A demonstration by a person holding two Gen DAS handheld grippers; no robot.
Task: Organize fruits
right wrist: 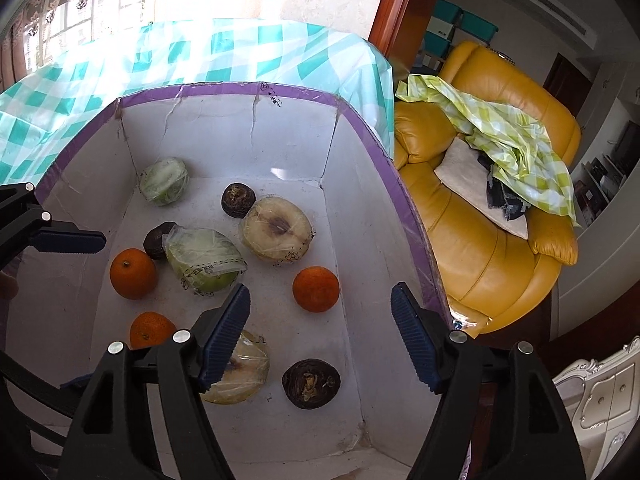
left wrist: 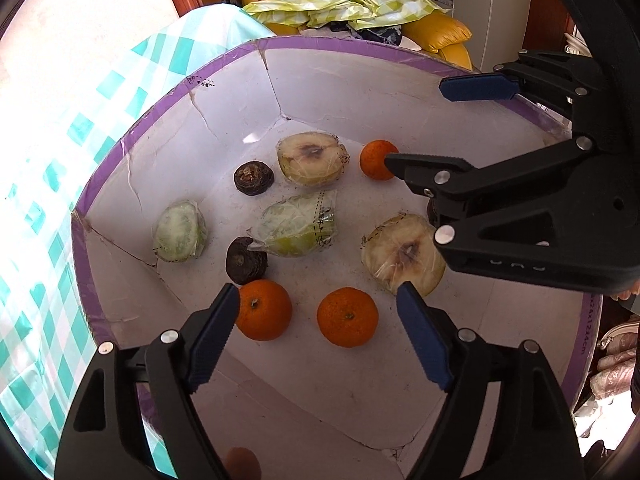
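A white cardboard box with a purple rim [left wrist: 120, 152] [right wrist: 224, 90] holds the fruit. Inside lie three oranges [left wrist: 347, 317] [right wrist: 316, 289], several film-wrapped cut fruit halves [left wrist: 313, 159] [right wrist: 277, 234] and three dark brown round fruits [left wrist: 253, 178] [right wrist: 311, 383]. My left gripper [left wrist: 320, 320] is open and empty, above the two near oranges. My right gripper [right wrist: 320, 320] is open and empty, over the box's right side; it shows in the left wrist view [left wrist: 416, 120] at the right, one finger in front of the far orange [left wrist: 376, 159].
The box sits on a table with a teal checked cloth [left wrist: 52, 200] [right wrist: 240, 48]. A yellow leather armchair [right wrist: 492, 216] with a green checked cloth [right wrist: 516, 136] stands beyond the table. A white cabinet [right wrist: 600, 392] is at the lower right.
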